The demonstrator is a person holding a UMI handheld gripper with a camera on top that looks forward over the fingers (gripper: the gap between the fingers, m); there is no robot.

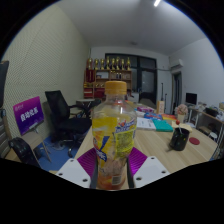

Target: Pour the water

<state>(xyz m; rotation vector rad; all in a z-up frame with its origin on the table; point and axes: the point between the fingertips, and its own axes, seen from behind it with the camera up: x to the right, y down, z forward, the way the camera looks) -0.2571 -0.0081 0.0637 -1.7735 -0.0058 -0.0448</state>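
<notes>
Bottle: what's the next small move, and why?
Probably carry the bottle toward the dark cup on the table. The gripper looks shut on the bottle, which is upright, capped, and still well short of the cup.

Black office chair (66,112), cluttered desk (160,140), perhaps bottles on far shelf (108,70)

We see a bottle (113,135) standing up between our gripper (112,165) fingers. Behind it is a table (160,148), with a cup (179,137) to the right. A chair (63,113) sits left.
</notes>
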